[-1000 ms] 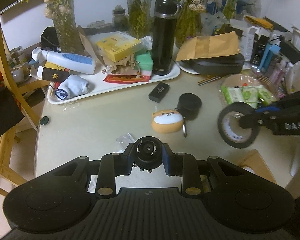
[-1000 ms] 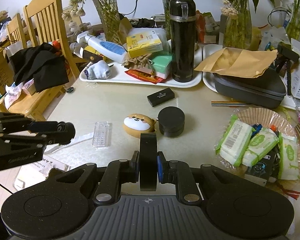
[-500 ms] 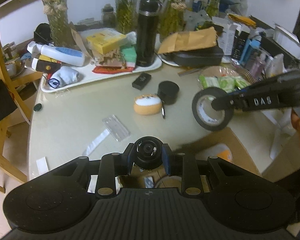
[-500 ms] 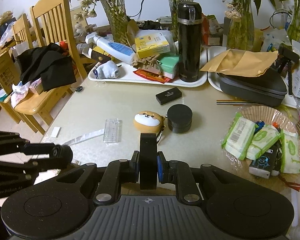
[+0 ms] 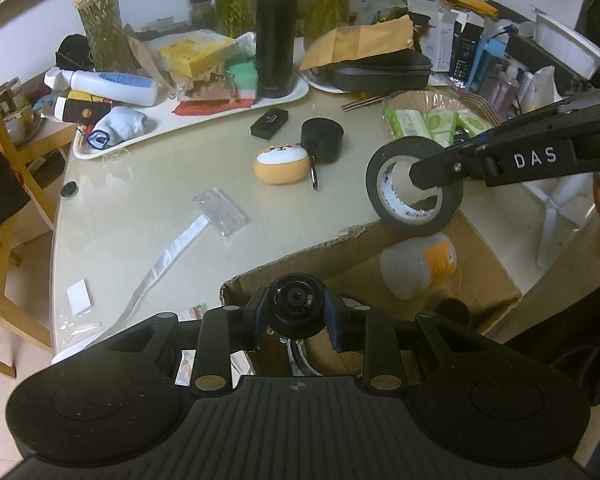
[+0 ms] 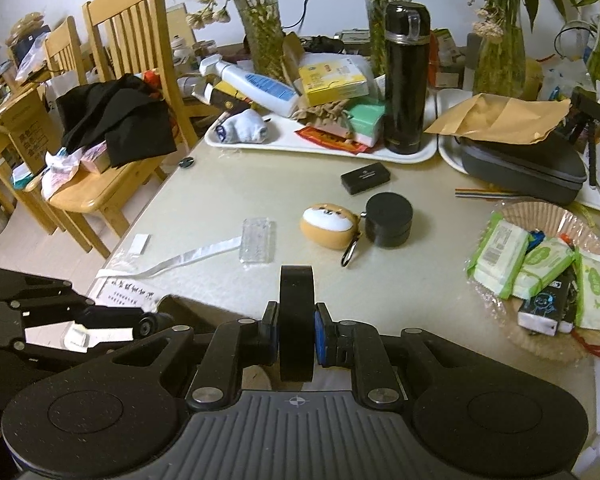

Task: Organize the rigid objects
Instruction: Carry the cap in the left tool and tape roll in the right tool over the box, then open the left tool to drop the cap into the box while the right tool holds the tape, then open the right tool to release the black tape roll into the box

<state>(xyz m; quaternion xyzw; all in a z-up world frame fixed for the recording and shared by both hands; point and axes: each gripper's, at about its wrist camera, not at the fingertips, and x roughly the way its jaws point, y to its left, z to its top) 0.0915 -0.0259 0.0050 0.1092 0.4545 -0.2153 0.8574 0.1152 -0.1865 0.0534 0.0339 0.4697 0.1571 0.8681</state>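
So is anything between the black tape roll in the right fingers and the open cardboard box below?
Nothing visible. The tape roll hangs over the cardboard box edge. A white bottle lies inside, leaving room beside it.

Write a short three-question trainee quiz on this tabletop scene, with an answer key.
1. True or false: the right gripper is shut on the black tape roll.
2. Which lies in the cardboard box? A) a white bottle with an orange label B) a flask C) a sock
3. What does the left gripper hold?

Key: 1 true. 2 A. 3 a small black round camera-like object.
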